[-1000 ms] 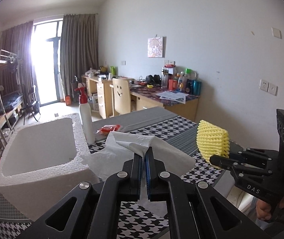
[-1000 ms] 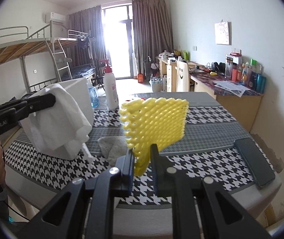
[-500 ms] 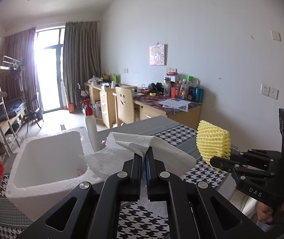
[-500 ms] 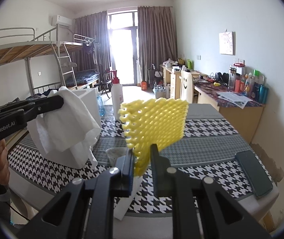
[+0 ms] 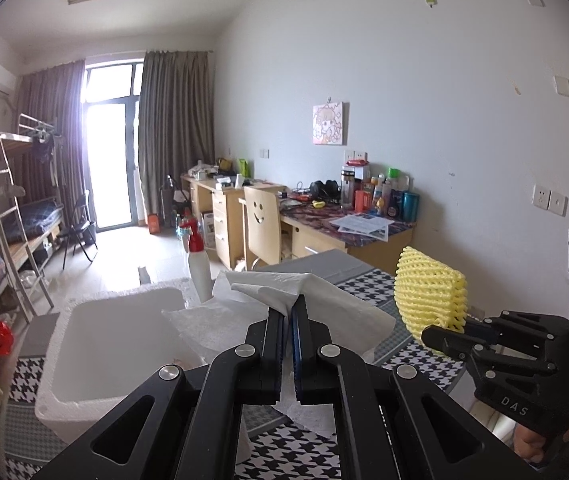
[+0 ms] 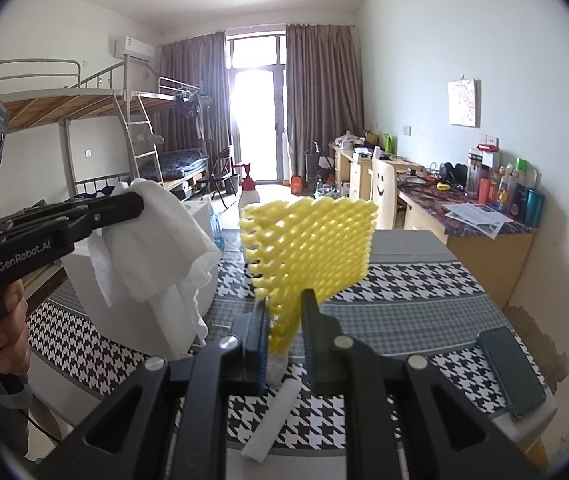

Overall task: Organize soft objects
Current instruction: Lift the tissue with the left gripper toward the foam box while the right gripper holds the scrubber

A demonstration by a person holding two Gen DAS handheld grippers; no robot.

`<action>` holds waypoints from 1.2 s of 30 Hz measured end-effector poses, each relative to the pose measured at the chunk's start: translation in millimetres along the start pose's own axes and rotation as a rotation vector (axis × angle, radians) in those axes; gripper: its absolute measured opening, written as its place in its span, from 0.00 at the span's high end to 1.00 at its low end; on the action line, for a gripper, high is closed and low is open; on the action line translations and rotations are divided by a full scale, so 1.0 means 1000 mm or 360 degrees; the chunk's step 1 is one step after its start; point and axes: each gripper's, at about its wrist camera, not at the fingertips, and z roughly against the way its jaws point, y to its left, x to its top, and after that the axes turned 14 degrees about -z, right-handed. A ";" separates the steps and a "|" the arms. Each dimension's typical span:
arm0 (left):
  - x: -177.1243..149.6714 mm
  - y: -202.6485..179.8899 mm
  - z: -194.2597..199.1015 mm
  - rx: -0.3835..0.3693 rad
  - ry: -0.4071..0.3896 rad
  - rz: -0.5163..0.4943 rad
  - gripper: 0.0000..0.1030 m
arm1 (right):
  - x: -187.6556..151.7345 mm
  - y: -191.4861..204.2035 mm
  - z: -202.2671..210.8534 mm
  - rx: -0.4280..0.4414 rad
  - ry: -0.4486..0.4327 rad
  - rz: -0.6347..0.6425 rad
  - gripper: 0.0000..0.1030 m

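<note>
The tissue is clamped in the left gripper at lower centre, above the foam box at lower left. The yellow net at frame centre is clamped in the right gripper, over the tabletop. Both are in carry, by my reading. Next each must reach over the box's open top before release.

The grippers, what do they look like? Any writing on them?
Both are black, angular, with silver rivets. The left gripper says "GenRobot.AI" in white and has a boxy head with three round lenses. The right gripper reads "DAS". Blue pads line the jaws. A bare hand grips each handle.
</note>
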 end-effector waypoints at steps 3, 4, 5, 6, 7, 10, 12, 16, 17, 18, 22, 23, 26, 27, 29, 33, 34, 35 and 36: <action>0.007 0.002 0.004 0.0016 -0.0027 -0.0004 0.96 | 0.004 0.004 -0.001 0.0010 -0.0013 0.0010 0.82; 0.009 0.003 0.006 0.0023 -0.0040 -0.0007 0.96 | 0.006 0.004 -0.001 0.0010 -0.0015 0.0011 0.82; 0.012 0.005 0.007 0.0031 -0.0047 -0.0006 0.96 | 0.008 0.005 -0.002 0.0013 -0.0020 0.0010 0.82; 0.013 0.006 0.008 0.0035 -0.0054 -0.0004 0.96 | 0.009 0.006 -0.002 0.0015 -0.0023 0.0008 0.82; 0.015 0.008 0.010 0.0038 -0.0062 -0.0005 0.96 | 0.011 0.007 -0.002 0.0019 -0.0029 0.0005 0.82; 0.020 0.013 0.013 0.0067 -0.0084 0.0009 0.96 | 0.015 0.008 -0.001 0.0032 -0.0047 0.0008 0.82; 0.023 0.017 0.013 0.0081 -0.0090 0.0018 0.96 | 0.018 0.011 0.001 0.0049 -0.0064 0.0021 0.82; 0.027 0.023 0.015 0.0122 -0.0099 0.0035 0.96 | 0.021 0.016 0.002 0.0072 -0.0084 0.0042 0.82; 0.027 0.025 0.015 0.0131 -0.0100 0.0036 0.96 | 0.022 0.017 0.002 0.0075 -0.0085 0.0045 0.82; 0.028 0.026 0.016 0.0141 -0.0101 0.0039 0.96 | 0.022 0.017 0.001 0.0081 -0.0086 0.0049 0.82; 0.029 0.032 0.019 0.0185 -0.0100 0.0042 0.96 | 0.024 0.019 0.000 0.0099 -0.0090 0.0054 0.82; 0.029 0.034 0.020 0.0196 -0.0103 0.0047 0.96 | 0.024 0.020 -0.001 0.0103 -0.0091 0.0054 0.82; 0.029 0.036 0.023 0.0224 -0.0108 0.0057 0.96 | 0.026 0.023 -0.003 0.0119 -0.0093 0.0063 0.82; 0.028 0.038 0.024 0.0234 -0.0110 0.0060 0.96 | 0.026 0.025 -0.004 0.0127 -0.0095 0.0069 0.82; 0.029 0.041 0.024 0.0259 -0.0108 0.0063 0.96 | 0.027 0.028 -0.005 0.0140 -0.0093 0.0080 0.82; 0.028 0.047 0.025 0.0318 -0.0095 0.0072 0.96 | 0.030 0.034 -0.008 0.0168 -0.0092 0.0093 0.82; 0.028 0.049 0.025 0.0334 -0.0092 0.0078 0.96 | 0.030 0.034 -0.009 0.0174 -0.0090 0.0095 0.82; 0.027 0.052 0.025 0.0348 -0.0089 0.0087 0.96 | 0.030 0.036 -0.010 0.0180 -0.0088 0.0100 0.82; 0.027 0.055 0.024 0.0359 -0.0082 0.0096 0.96 | 0.030 0.037 -0.011 0.0185 -0.0087 0.0104 0.82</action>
